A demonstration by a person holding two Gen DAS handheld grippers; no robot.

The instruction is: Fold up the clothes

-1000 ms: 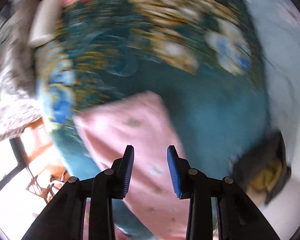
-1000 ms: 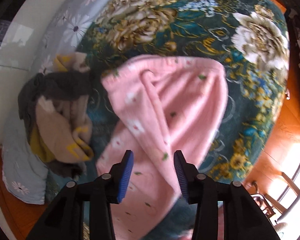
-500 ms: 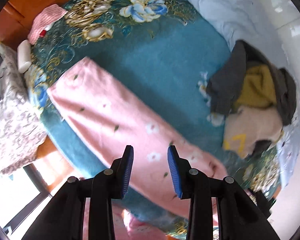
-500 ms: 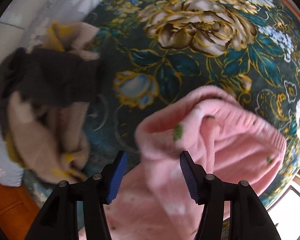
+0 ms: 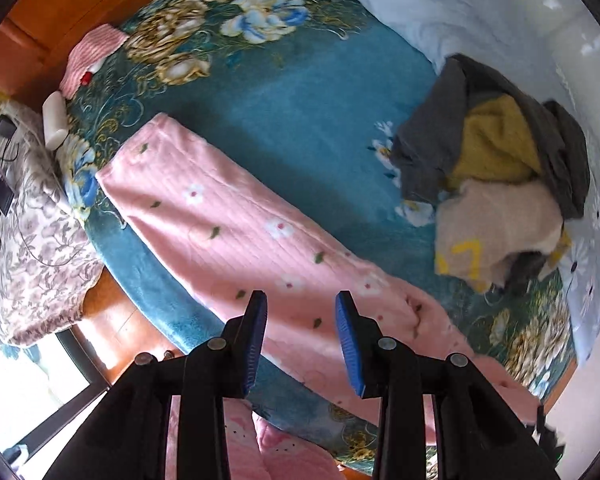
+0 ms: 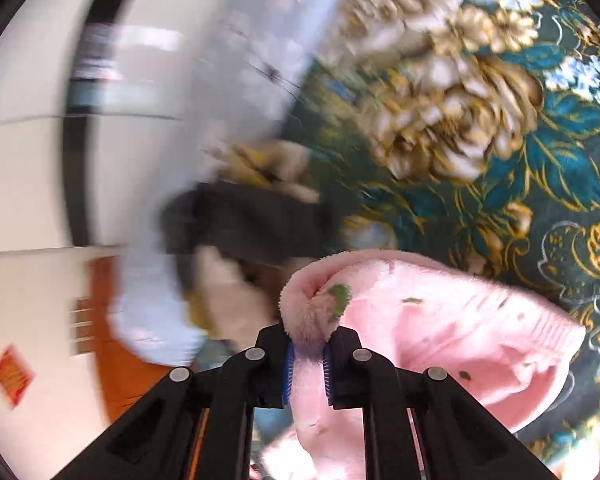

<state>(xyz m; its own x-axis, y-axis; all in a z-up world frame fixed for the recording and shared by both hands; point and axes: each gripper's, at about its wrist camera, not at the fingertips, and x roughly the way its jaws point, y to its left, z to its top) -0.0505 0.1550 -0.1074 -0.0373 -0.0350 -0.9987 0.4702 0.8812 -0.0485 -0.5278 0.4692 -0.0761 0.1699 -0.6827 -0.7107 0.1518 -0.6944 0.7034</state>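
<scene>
Probably a home bedroom: floral bedspread (image 5: 308,92), pillow (image 5: 32,248), wooden floor (image 5: 112,312)

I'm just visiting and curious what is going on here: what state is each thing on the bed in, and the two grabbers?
Pink garment: laid out long and flat on the blanket, one end pinched and lifted.
Clothes pile: crumpled, unfolded.
Blanket: spread over the bed.
Left gripper: open, empty, above the pink garment.
Right gripper: jaws have just closed, shut on the pink garment's end.
</scene>
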